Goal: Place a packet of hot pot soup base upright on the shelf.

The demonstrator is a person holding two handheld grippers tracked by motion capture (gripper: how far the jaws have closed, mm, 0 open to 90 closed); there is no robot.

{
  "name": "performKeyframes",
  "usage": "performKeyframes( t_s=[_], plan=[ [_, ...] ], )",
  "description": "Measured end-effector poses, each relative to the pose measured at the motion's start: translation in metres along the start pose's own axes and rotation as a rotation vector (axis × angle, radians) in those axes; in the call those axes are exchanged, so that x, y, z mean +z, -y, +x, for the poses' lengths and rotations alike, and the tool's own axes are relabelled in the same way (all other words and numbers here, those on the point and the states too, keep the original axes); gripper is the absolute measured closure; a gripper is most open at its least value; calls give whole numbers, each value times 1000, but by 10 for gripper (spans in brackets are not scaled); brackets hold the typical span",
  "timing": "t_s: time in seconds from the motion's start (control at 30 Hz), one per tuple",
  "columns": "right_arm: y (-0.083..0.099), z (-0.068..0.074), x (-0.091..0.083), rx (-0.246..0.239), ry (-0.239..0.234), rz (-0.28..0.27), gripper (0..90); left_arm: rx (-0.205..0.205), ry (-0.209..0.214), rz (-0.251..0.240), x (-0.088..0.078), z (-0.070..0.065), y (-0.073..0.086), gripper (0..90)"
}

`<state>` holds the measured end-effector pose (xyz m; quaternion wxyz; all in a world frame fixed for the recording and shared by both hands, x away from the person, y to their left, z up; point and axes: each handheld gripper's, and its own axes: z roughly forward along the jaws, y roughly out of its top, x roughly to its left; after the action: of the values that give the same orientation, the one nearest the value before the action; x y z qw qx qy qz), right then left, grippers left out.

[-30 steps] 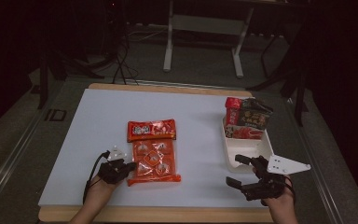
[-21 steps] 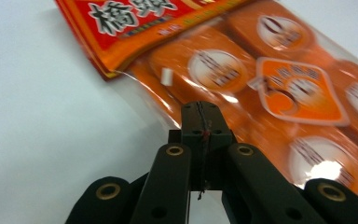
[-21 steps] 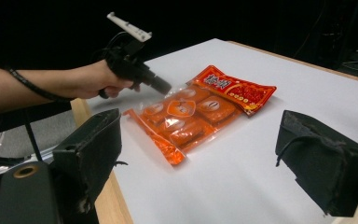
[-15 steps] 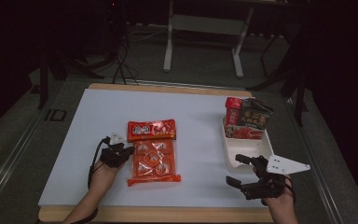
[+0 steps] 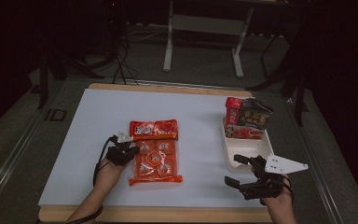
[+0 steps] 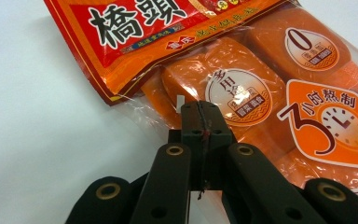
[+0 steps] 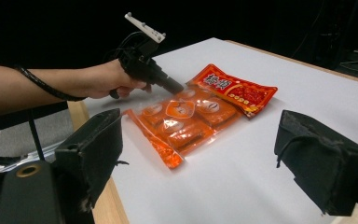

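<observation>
An orange-red packet (image 5: 156,151) of several sealed blocks lies flat in the middle of the white table top (image 5: 98,121). My left gripper (image 5: 131,150) is shut, its tips at the packet's left edge, over the clear film. In the left gripper view the closed jaws (image 6: 200,109) lie on the packet (image 6: 261,88) just below its red header; I cannot tell whether they pinch any film. My right gripper (image 5: 236,170) stands open at the front right, nothing between its pads. In the right gripper view the left gripper (image 7: 177,87) touches the packet (image 7: 191,116).
A white tray (image 5: 228,158) stands at the right, with a red packet (image 5: 233,114) and a dark packet (image 5: 254,114) upright in its far end. The wooden table edge (image 5: 168,214) runs along the front. Stand legs and cables sit on the dark floor behind.
My left gripper has slid away from me along the packet's left edge, staying shut. The packet and the right gripper have kept their places.
</observation>
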<state>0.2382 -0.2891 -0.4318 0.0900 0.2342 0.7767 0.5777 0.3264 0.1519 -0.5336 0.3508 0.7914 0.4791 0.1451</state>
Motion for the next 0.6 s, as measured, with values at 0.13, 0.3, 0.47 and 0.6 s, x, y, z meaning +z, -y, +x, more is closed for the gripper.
performKeyframes(
  t_s=[0.13, 0.3, 0.47, 0.6],
  plan=[
    [1, 0, 2, 0, -6, 7, 148, 12, 12, 10, 6, -10, -5, 900],
    [1, 1, 2, 2, -10, 7, 148, 48, 49, 16, 11, -29, -9, 900],
    [1, 0, 1, 4, -7, 4, 148, 79, 89, 15, 18, -49, -13, 900],
    [2, 0, 0, 4, -9, 1, 148, 91, 118, 17, 22, -60, -16, 900]
  ],
)
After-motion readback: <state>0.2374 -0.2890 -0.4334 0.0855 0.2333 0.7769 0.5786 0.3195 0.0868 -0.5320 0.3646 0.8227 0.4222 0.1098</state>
